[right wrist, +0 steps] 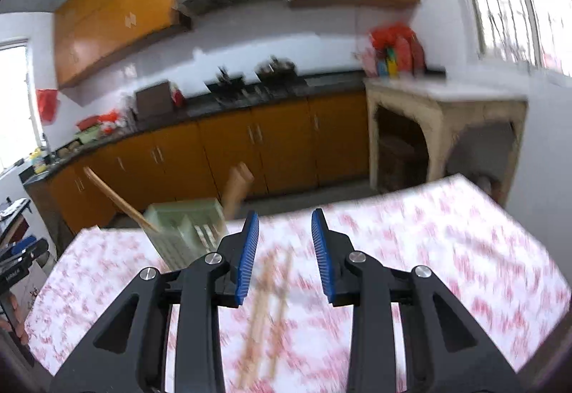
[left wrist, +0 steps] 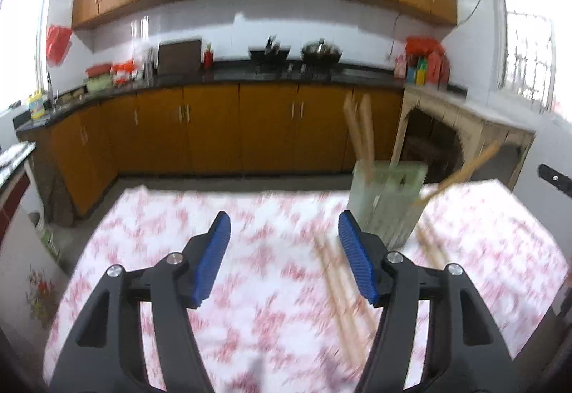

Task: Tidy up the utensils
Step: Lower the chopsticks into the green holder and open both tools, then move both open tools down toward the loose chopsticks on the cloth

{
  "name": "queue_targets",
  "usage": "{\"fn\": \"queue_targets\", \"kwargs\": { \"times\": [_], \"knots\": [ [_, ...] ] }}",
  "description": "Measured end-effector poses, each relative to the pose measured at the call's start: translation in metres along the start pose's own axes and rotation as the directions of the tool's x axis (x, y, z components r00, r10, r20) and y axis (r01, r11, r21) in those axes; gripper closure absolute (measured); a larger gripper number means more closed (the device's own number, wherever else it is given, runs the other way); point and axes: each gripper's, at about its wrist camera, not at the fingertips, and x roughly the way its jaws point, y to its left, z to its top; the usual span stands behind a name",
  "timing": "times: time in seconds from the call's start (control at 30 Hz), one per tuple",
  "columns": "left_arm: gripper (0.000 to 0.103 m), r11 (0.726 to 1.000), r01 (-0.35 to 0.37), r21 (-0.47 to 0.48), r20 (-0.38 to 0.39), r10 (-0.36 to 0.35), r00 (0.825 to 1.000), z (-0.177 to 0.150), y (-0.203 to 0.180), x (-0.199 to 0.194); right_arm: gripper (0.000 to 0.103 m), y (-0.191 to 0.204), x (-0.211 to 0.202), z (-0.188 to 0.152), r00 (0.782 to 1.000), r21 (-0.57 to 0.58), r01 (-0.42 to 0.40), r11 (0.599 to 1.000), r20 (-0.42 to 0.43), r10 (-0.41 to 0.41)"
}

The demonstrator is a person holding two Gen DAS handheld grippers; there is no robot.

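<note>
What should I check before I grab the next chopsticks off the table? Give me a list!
1. Left gripper has nothing in it: ok, jaws apart with only tablecloth between them.
2. Right gripper has nothing in it: ok, jaws apart and above the chopsticks.
3. Loose chopsticks on the table to pick: ok, several lie on the tablecloth, lined up under the right gripper.
4. Green holder standing upright: ok, some chopsticks already stand in it.
5. Room left in the holder: cannot tell, the picture is too blurry.
6. Exact number of loose chopsticks: cannot tell, blurred.
</note>
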Motion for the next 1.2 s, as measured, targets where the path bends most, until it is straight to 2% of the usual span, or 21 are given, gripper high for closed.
{"fn": "queue_targets", "kwargs": {
  "times": [0.1, 0.17, 0.3, 0.43, 0.53, 0.73, 0.83, 0.9, 0.97, 1.0, 1.1, 1.2],
  "knots": [
    [0.041, 1.000, -0.017, -0.015, -0.072, 0.016, 0.997, -0.028, 0.003, 0.023, 0.071, -0.016, 0.029, -0.032, 0.994, 0.043, 0.033, 0.999, -0.108, -0.028],
    [0.041, 1.000, -0.026, -0.016, -0.103, 0.024, 0.994, -0.044, 0.003, 0.035, 0.071, -0.014, 0.042, -0.050, 0.988, 0.047, 0.037, 0.998, -0.151, -0.029],
    [0.041, 1.000, -0.006, -0.015, -0.152, 0.004, 0.988, -0.064, -0.007, 0.055, 0.071, -0.003, 0.079, -0.084, 0.963, 0.036, 0.014, 0.999, -0.269, -0.004],
    [0.041, 1.000, 0.019, -0.009, -0.191, -0.020, 0.981, -0.079, -0.016, 0.067, 0.071, 0.012, 0.098, -0.107, 0.941, 0.010, -0.007, 1.000, -0.339, 0.010],
    [0.041, 0.999, 0.034, -0.008, -0.212, -0.035, 0.977, -0.087, -0.022, 0.074, 0.075, 0.017, 0.109, -0.120, 0.926, -0.014, -0.009, 1.000, -0.377, 0.003],
    [0.041, 0.999, 0.051, -0.004, -0.243, -0.050, 0.969, -0.097, -0.031, 0.083, 0.084, 0.019, 0.122, -0.137, 0.904, -0.048, 0.001, 0.999, -0.427, -0.021],
    [0.041, 0.998, 0.059, -0.002, -0.255, -0.057, 0.965, -0.101, -0.035, 0.085, 0.085, 0.024, 0.121, -0.140, 0.910, -0.091, 0.014, 0.996, -0.411, -0.050],
    [0.042, 0.998, 0.064, -0.003, -0.262, -0.062, 0.963, -0.103, -0.038, 0.086, 0.093, 0.028, 0.122, -0.142, 0.913, -0.119, 0.020, 0.993, -0.402, -0.067],
    [0.043, 0.997, 0.072, -0.001, -0.270, -0.070, 0.960, -0.106, -0.040, 0.088, 0.095, 0.027, 0.122, -0.141, 0.913, -0.127, 0.022, 0.992, -0.402, -0.072],
    [0.044, 0.997, 0.076, -0.001, -0.274, -0.074, 0.959, -0.107, -0.042, 0.088, 0.095, 0.025, 0.123, -0.140, 0.913, -0.128, 0.033, 0.991, -0.401, -0.082],
    [0.050, 0.995, 0.099, -0.004, -0.292, -0.096, 0.952, -0.110, -0.045, 0.090, 0.096, 0.006, 0.128, -0.134, 0.907, -0.087, 0.142, 0.986, -0.388, -0.165],
    [0.058, 0.994, 0.109, 0.006, -0.311, -0.102, 0.945, -0.114, -0.049, 0.094, 0.096, -0.016, 0.129, -0.129, 0.899, -0.007, 0.185, 0.983, -0.402, -0.172]
  ]
}}
